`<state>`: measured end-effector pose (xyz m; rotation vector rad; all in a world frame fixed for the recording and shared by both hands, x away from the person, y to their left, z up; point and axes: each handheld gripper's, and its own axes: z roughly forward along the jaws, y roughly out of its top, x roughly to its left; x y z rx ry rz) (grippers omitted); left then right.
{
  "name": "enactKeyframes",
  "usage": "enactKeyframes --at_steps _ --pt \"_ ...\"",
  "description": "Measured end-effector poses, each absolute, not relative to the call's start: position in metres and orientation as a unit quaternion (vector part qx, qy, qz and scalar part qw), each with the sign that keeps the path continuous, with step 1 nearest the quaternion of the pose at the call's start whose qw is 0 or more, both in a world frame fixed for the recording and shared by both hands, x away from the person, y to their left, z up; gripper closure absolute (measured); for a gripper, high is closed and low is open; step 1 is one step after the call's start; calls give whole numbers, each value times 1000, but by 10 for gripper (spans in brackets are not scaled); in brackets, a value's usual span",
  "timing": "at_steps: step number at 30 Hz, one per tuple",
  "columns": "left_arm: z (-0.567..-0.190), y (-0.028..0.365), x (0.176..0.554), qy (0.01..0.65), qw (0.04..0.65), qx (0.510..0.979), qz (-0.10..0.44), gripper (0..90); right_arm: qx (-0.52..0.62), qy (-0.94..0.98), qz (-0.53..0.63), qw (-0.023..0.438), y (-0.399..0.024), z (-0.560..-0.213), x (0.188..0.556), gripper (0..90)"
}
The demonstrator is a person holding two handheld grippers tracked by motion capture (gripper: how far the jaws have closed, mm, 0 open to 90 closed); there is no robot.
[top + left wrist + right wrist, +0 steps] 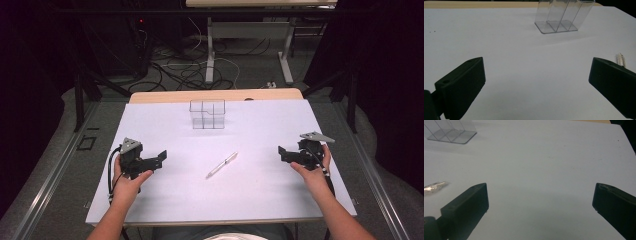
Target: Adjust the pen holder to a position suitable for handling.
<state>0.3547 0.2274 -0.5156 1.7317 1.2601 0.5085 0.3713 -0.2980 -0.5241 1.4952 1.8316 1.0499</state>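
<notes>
A silver-white pen (222,165) lies at a slant in the middle of the white table top (220,200). A clear plastic holder with several compartments (207,114) stands upright behind it, toward the far edge. My left gripper (159,158) rests at the left side of the table, open, nothing between its jaws. My right gripper (283,153) sits at the right side, also open and holding nothing. In the left gripper view the holder (562,15) is ahead and the pen's end (621,59) peeks past the right jaw. The right gripper view has the pen's tip (435,187) at far left and the holder (450,131) top left.
The white sheet covers a wooden table whose far edge (215,95) shows bare wood. Beyond it on the floor lie cables (185,75) and the legs of another table (286,60). Dark curtains and stands flank both sides.
</notes>
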Motion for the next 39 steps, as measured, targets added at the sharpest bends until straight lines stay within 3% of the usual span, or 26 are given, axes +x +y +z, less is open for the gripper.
enactKeyframes --at_steps 17,39 --pt "-490 210 364 517 478 683 196 17 551 685 389 274 -290 -526 370 9" --pt "-449 165 408 506 472 695 195 85 559 677 394 273 -294 -524 364 22"
